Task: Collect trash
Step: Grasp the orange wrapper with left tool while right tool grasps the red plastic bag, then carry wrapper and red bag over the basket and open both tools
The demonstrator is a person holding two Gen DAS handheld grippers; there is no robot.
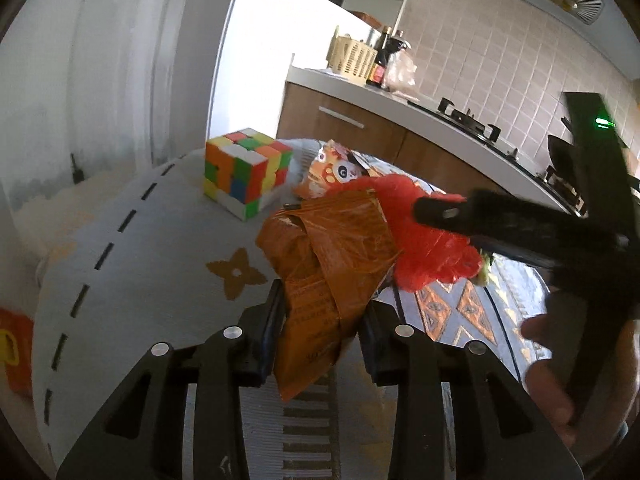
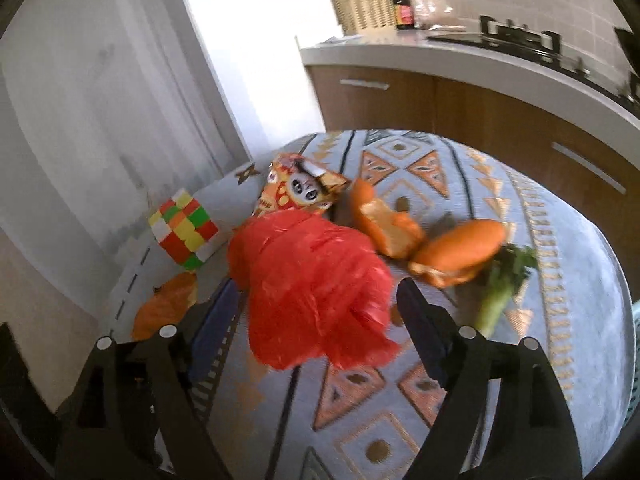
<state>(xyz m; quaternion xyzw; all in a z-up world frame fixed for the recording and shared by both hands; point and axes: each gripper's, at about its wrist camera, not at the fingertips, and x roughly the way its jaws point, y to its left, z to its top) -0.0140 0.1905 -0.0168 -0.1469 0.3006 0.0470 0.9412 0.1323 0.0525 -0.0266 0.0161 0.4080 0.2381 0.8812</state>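
My left gripper (image 1: pixel 322 312) is shut on a crumpled brown-orange wrapper (image 1: pixel 332 256) and holds it over the patterned table cloth (image 1: pixel 160 248). My right gripper (image 2: pixel 320 308) is open, with its jaws on either side of a crumpled red plastic bag (image 2: pixel 312 280) that lies on the cloth (image 2: pixel 500 360); the bag also shows in the left wrist view (image 1: pixel 424 240) with the right gripper's finger (image 1: pixel 480 212) over it. A printed snack wrapper (image 2: pixel 300 188) lies behind the bag. Orange peels (image 2: pixel 384 220) (image 2: pixel 460 248) and a green vegetable stalk (image 2: pixel 504 288) lie to its right.
A colour cube (image 1: pixel 244 172) (image 2: pixel 184 232) stands at the table's far left. The brown wrapper also shows in the right wrist view (image 2: pixel 164 308). A kitchen counter (image 1: pixel 400 100) with a basket, bottles and a stove runs behind. A white wall is on the left.
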